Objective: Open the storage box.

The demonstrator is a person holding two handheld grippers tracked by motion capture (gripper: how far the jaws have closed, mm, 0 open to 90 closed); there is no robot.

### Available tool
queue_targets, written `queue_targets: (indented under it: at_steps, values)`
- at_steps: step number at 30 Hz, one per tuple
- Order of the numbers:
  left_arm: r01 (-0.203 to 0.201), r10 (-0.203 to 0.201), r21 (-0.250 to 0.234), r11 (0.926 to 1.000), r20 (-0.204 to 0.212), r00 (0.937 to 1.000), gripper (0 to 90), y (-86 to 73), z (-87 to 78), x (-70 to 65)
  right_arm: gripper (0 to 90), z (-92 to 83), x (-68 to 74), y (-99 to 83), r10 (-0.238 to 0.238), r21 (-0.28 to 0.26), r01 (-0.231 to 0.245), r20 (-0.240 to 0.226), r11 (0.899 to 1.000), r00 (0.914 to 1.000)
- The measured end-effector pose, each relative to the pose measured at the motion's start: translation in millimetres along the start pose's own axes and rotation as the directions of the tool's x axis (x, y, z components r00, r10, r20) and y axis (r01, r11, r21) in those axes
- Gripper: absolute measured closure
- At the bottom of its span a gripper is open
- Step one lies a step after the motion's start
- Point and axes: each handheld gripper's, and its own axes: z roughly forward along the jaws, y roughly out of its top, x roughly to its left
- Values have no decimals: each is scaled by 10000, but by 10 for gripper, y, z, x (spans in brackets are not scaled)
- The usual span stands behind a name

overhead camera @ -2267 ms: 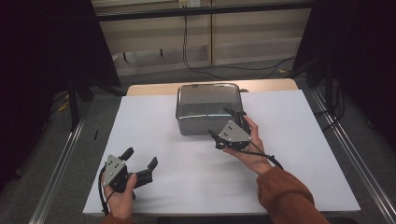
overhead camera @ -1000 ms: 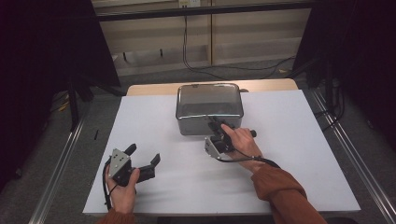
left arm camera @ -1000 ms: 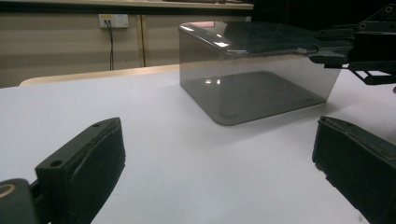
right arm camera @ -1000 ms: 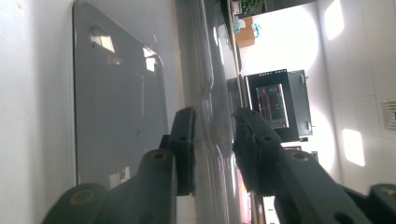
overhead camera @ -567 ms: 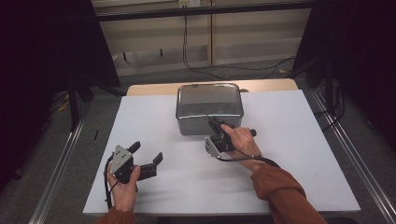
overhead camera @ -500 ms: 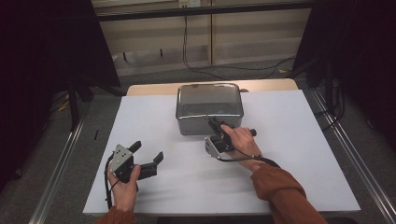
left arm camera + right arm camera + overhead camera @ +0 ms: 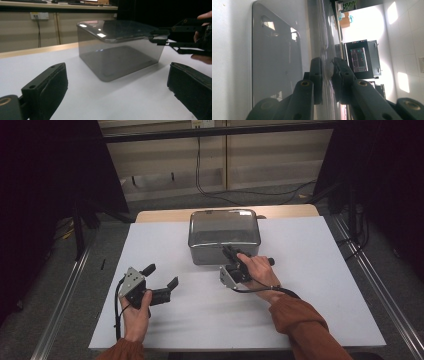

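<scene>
A grey, glossy box (image 7: pixel 224 232) with rounded corners and a flat lid stands at the table's far middle. My right gripper (image 7: pixel 229 251) reaches its near edge, turned on its side in the person's hand. In the right gripper view the jaws (image 7: pixel 328 62) are shut on the thin rim of the lid (image 7: pixel 325 37), with the box wall (image 7: pixel 277 62) beside them. My left gripper (image 7: pixel 161 275) rests low at the near left, open, with nothing between its pads (image 7: pixel 53 80). It faces the box (image 7: pixel 117 47) and the right gripper (image 7: pixel 160 37).
The white tabletop (image 7: pixel 310 250) has bare room to the right of the box and along the front. Metal rails run down both sides of the table. Cables hang on the wall beyond the far edge.
The right gripper came down from beside the box's near right corner to its near edge and closed on the lid rim. The left hand crept slightly toward the middle.
</scene>
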Motion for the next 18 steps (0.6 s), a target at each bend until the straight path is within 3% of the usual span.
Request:
queue_targets:
  at_steps: [10, 13, 16, 18]
  values:
    - [-139, 139, 10, 9999, -102, 9999, 28, 38, 176, 54, 803, -5, -3, 7, -107, -126, 109, 166, 9999, 9998]
    - [-440, 440, 60, 9990, -56, 9990, 21, 34, 236, 67, 803, -7, -17, 4, -83, -180, 87, 209, 9998, 9997]
    - [-322, 322, -2, 9995, -9, 9995, 22, 30, 270, 57, 804, -9, -13, 6, -79, -168, 83, 218, 9998, 9997]
    - [-579, 579, 41, 9983, 73, 9983, 22, 39, 326, 57, 807, -10, -24, 8, -76, -228, 83, 291, 9997, 9995]
